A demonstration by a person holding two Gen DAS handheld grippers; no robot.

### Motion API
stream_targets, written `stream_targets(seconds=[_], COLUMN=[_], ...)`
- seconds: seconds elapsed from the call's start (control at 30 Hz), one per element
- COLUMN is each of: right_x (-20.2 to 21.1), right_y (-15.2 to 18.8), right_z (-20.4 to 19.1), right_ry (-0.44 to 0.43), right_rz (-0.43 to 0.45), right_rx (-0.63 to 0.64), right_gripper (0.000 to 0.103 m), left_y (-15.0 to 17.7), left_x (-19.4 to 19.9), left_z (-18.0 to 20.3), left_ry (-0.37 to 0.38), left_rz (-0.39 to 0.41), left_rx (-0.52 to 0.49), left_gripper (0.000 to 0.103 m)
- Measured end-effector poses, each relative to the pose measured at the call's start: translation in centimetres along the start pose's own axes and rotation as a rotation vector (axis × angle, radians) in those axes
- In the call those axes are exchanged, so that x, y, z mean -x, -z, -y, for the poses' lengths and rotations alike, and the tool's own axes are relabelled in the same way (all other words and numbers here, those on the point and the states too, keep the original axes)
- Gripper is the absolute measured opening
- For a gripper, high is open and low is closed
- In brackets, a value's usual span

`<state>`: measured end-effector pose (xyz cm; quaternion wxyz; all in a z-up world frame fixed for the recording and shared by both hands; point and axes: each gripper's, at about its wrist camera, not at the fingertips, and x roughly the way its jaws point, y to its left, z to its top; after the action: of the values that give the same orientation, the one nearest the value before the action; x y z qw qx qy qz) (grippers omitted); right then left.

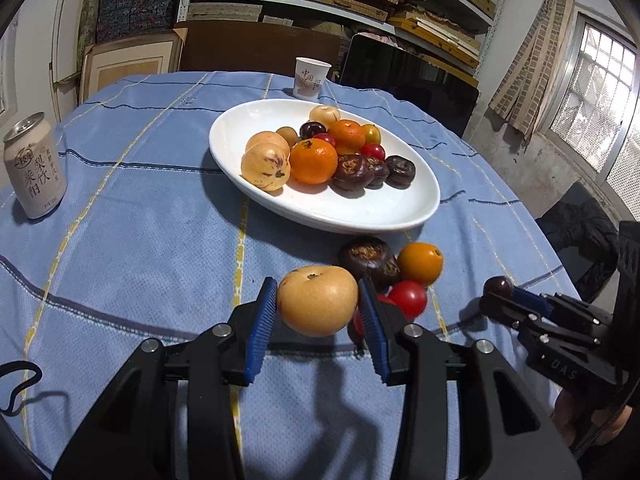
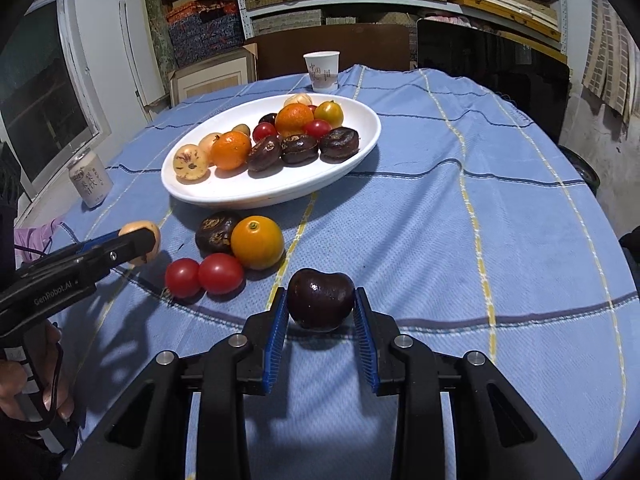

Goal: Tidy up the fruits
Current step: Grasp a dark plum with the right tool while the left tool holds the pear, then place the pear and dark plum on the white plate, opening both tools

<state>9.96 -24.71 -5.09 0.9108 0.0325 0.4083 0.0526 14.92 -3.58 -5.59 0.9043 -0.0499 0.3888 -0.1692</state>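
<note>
Grippers both loaded: left gripper point(image 1: 318, 306) clamps tan fruit point(image 1: 317, 300), right gripper point(image 2: 321, 307) clamps dark cherry point(image 2: 320, 300); overtight squeeze risks bruising, round skins may slip.

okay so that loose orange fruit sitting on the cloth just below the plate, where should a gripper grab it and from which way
Grip the orange fruit across its round middle, coming from above. It is packed in: a dark chestnut touches its left side and a tomato sits against its front, so a level approach would likely knock them. Set the fingers along the free right and back sides. Both grippers are full now.
</note>
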Motion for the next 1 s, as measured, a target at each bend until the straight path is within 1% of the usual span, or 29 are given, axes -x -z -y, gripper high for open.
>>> stream_targets(seconds=[0.13, 0.23, 0.37, 0.5, 0.63, 0.73, 0.83, 0.93, 1.0], right_x=[1.4, 2.7, 4.6, 6.1, 6.7, 6.4, 4.8, 3.0, 0.9], right_y=[0.1, -0.3, -1.8, -4.0, -6.7, -9.5, -12.8, -15.0, -16.5], right_z=[0.3, 0.5, 0.4, 0.2, -0.5, -1.0, -1.7, -2.8, -3.6], right_ry=[-0.005, -0.010, -0.014, -0.013, -0.009, -0.009, -0.024, -0.060, -0.086], right_rz=[0.028, 0.055, 0.109, 0.162, 0.201, 0.218, 0.206, 0.184, 0.155], right_rx=[-0.008, -0.006, 0.010, 0.033, 0.069, 0.109, 0.145, 0.181, 0.206], right_gripper=[0.033, 0.033, 0.034, 0.034, 0.034, 0.034, 0.034, 0.034, 0.034], left_y=[0.5, 0.1, -1.5, -3.3, -4.9, -6.1, -7.5, -8.6, -9.1], left_x=[1.9, 3.4, 5.4, 5.8, 5.0, 3.6, 1.6, -0.7, -2.2], left_z=[0.3, 0.5, 1.0, 2.0, 2.9, 3.3, 3.2, 2.7, 2.4], left_ry=[0.006, 0.004, 0.000, -0.010, -0.001, 0.005, 0.018, 0.023, 0.025], left_rz=[0.015, 0.034, 0.071, 0.084, 0.071, 0.051, 0.018, -0.018, -0.046], left_rx=[-0.015, -0.028, -0.055, -0.097, -0.127, -0.134, -0.119, -0.099, -0.088], left_gripper=[0.041, 0.041, 0.041, 0.041, 0.041, 0.041, 0.041, 0.041, 0.041])
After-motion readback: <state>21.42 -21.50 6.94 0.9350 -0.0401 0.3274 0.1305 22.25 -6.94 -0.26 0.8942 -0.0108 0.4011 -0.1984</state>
